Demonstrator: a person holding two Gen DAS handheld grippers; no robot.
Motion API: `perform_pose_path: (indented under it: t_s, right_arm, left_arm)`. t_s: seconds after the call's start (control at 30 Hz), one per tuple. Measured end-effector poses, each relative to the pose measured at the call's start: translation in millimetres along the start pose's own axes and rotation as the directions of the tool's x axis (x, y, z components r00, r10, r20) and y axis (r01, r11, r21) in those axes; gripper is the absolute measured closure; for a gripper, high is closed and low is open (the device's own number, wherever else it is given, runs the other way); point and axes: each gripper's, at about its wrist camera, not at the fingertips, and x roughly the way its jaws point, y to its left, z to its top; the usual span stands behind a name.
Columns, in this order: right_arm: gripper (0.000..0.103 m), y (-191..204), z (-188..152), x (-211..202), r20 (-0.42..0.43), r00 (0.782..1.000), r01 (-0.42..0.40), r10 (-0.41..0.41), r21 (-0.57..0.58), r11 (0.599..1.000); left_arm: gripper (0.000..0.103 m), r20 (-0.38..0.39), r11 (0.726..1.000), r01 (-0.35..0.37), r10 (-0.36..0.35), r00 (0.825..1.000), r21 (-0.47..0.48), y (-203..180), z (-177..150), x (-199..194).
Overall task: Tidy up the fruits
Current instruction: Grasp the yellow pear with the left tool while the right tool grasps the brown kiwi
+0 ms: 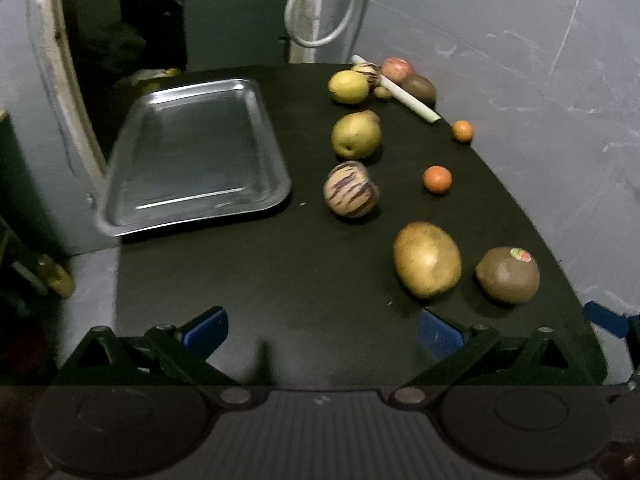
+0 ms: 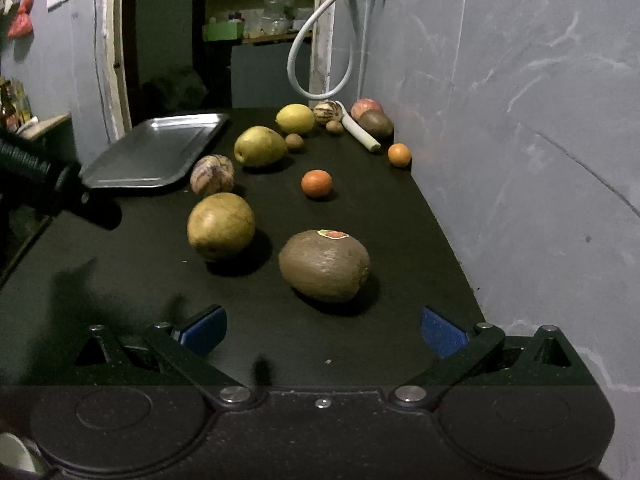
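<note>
Plainly, with both the left tool (image 1: 322,330) and right tool (image 2: 324,330) spread and empty, the steel tray (image 1: 120,184) bare and the fruits loose on the bench (image 2: 380,208), the nearest brown fruit (image 2: 324,266) could roll off if nudged off-centre.

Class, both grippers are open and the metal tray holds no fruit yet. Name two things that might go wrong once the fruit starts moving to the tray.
1. The small orange fruit sits at the table's far edge by the wall; a nudge might roll it off.
2. The metal tray seems to overhang the table's left edge, so loading that side might tip it.
</note>
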Motion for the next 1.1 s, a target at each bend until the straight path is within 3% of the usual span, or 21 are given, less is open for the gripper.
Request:
perform_pose_path:
  t_s: [0.17, 0.37, 0.63, 0.87, 1.1]
  right_arm:
    - [0.000, -0.9, 5.7, 19.2, -0.021, 1.000, 0.012, -0.012, -0.024, 1.000]
    - [0.000, -1.5, 10.9, 37.0, -0.043, 0.999, 0.026, -0.031, -0.111, 0.993]
    - [0.001, -11.5, 20.4, 53.6, -0.082, 0.996, -0.062, 0.046, -0.203, 0.977]
    - [0.005, -15.3, 24.2, 62.9, -0.138, 0.982, -0.162, 0.128, -0.279, 0.947]
    - [0.011, -18.0, 27.2, 69.6, -0.143, 0.975, -0.205, 0.170, -0.282, 0.937]
  left_arm:
    - [0.001, -0.024, 0.994, 0.098, -0.099, 0.995, -0.053, -3.2, 17.3, 25.1]
    - [0.001, -0.073, 0.975, 0.199, -0.206, 0.976, -0.103, -13.0, 30.2, 52.5]
    - [0.002, -0.136, 0.965, 0.233, -0.248, 0.959, -0.116, -25.4, 38.3, 77.7]
    - [0.010, -0.172, 0.971, 0.235, -0.237, 0.956, -0.034, -27.7, 40.3, 94.0]
    - [0.019, -0.173, 0.968, 0.247, -0.235, 0.957, 0.053, -34.2, 35.7, 96.5]
